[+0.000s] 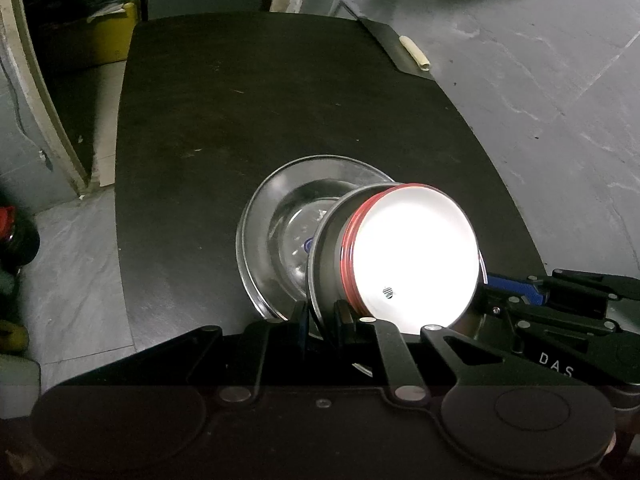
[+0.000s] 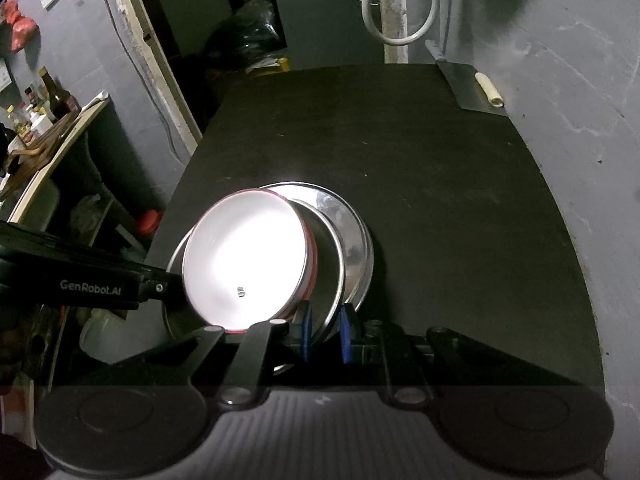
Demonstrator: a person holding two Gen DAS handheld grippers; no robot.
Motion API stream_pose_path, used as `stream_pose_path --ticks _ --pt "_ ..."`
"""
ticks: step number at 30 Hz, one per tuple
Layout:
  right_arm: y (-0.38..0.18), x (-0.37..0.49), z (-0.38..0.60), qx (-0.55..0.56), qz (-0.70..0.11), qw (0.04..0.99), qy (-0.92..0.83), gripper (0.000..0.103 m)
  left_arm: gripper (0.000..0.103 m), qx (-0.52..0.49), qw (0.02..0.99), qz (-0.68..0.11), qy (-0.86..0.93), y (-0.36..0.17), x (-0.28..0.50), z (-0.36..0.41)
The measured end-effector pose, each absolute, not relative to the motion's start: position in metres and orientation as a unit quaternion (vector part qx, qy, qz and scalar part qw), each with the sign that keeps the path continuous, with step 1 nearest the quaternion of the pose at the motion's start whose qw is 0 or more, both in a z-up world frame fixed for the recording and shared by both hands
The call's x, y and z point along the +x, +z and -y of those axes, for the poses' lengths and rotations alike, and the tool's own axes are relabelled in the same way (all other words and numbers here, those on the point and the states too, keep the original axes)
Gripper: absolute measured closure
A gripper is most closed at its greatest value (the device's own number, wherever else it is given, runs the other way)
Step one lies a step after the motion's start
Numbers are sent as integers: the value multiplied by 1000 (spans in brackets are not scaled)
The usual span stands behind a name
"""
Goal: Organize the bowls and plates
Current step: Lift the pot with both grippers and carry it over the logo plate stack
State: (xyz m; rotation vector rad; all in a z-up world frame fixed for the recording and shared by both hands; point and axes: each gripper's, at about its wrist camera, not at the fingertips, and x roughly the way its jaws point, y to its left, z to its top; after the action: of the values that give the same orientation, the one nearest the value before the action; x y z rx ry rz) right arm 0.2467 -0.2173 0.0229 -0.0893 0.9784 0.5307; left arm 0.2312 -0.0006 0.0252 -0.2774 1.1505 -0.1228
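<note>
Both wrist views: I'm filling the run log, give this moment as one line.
left claw: shut on steel bowl rim | right claw: shut on same rim | white bowl: nested inside | plate: on table

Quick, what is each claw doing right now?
Left gripper: shut on the steel plate's rim.
Right gripper: shut on the same steel plate's rim.

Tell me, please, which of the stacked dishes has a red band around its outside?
The top one: the white-lined bowl with red rings on its wall. Beneath it sit a plain steel bowl and a steel plate, both unpainted metal.
</note>
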Motion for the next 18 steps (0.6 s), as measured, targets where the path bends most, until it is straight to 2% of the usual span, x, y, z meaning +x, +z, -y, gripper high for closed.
stream_pose_path --ticks 18 --pt "20 258 209 -45 -464 845 261 86 91 -132 826 -546 -44 26 234 0"
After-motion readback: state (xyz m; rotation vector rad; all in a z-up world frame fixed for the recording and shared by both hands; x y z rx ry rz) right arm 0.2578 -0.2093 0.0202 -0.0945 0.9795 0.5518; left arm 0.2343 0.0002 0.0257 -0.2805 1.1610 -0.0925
